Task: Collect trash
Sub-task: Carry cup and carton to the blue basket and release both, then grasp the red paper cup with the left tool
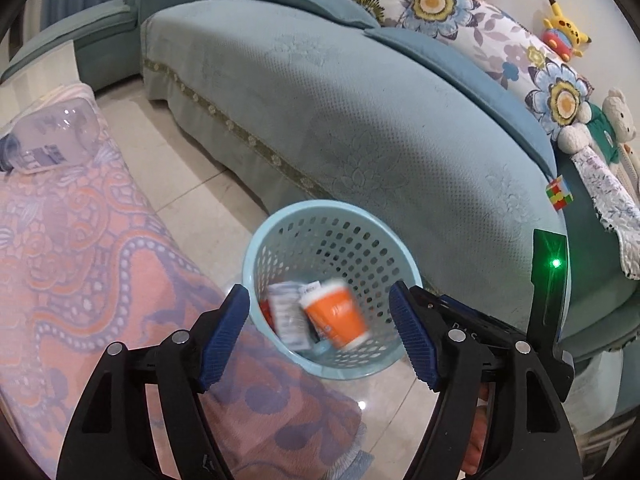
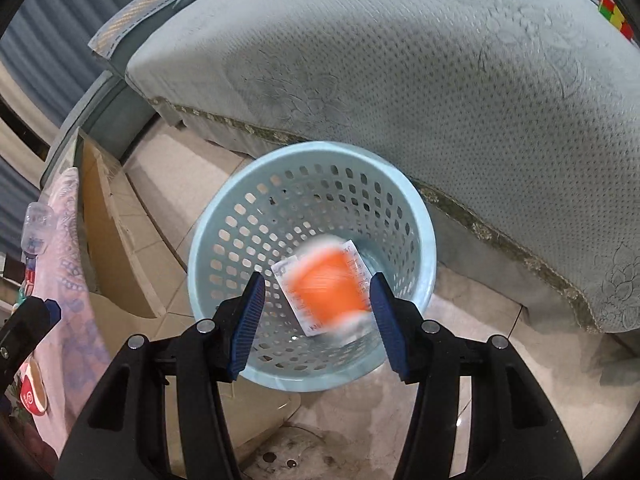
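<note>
an orange paper cup (image 2: 326, 284), blurred, lies tilted inside the pale blue basket (image 2: 224, 196) directly below the right gripper (image 2: 316, 320), jaws apart and empty, while the left gripper (image 1: 320, 332), equally spread, hovers alongside.

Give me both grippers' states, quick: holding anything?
Left gripper: open, holding nothing; the orange cup is blurred inside the blue basket.
Right gripper: open, empty, above the same basket.

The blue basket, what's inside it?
Inside the blue basket: a blurred orange cup, a white packet, something red. They hide anything underneath.
</note>
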Demonstrator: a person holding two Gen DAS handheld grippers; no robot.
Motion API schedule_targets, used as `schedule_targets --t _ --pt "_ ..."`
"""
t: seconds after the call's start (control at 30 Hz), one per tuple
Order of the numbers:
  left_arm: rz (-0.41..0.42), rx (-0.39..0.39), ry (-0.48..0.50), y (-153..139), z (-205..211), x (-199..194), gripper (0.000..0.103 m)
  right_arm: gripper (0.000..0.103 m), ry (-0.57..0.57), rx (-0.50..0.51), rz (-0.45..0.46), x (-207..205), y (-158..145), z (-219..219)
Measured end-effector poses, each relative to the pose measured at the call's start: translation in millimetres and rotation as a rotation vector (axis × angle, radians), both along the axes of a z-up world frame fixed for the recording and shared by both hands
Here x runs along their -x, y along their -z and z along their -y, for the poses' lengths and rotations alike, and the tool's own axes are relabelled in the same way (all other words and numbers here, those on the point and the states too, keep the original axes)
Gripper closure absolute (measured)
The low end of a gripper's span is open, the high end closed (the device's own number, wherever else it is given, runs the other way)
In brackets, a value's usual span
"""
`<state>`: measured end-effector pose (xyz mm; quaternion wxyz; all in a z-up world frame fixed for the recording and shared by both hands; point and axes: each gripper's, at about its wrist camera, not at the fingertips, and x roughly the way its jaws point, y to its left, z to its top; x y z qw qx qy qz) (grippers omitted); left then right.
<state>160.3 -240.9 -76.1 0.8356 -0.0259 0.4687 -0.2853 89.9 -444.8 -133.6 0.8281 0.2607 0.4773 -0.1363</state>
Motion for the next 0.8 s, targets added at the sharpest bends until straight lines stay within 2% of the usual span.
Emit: schedule_targets --t 0.17,0.37,0.53,0.63,0.8 --pt "0.044 0.019 -0.005 -21.0 -14.0 11.0 0.034 0.052 -0.042 0.038 0.041 8.5 -24.3 -13.6" --pt "0.101 0.044 -0.068 -57.1 -53.3 29.0 0.034 0.052 -0.130 0.108 0.158 17.2 -78.0 -51.4" --pt "0.156 0.067 -0.163 -90.3 -109.3 49.3 0.032 0.052 -0.223 0.152 0.253 25.5 -115.6 -91.8" --pt "0.166 0.118 -0.225 -101.9 -146.9 62.9 0.032 0.052 -0.288 0.176 0.311 31.7 -132.4 -123.2" --pt "0.196 0.103 -0.310 -108.6 -203.4 80.5 0.032 0.052 -0.404 0.224 0.372 37.0 -136.6 -177.3"
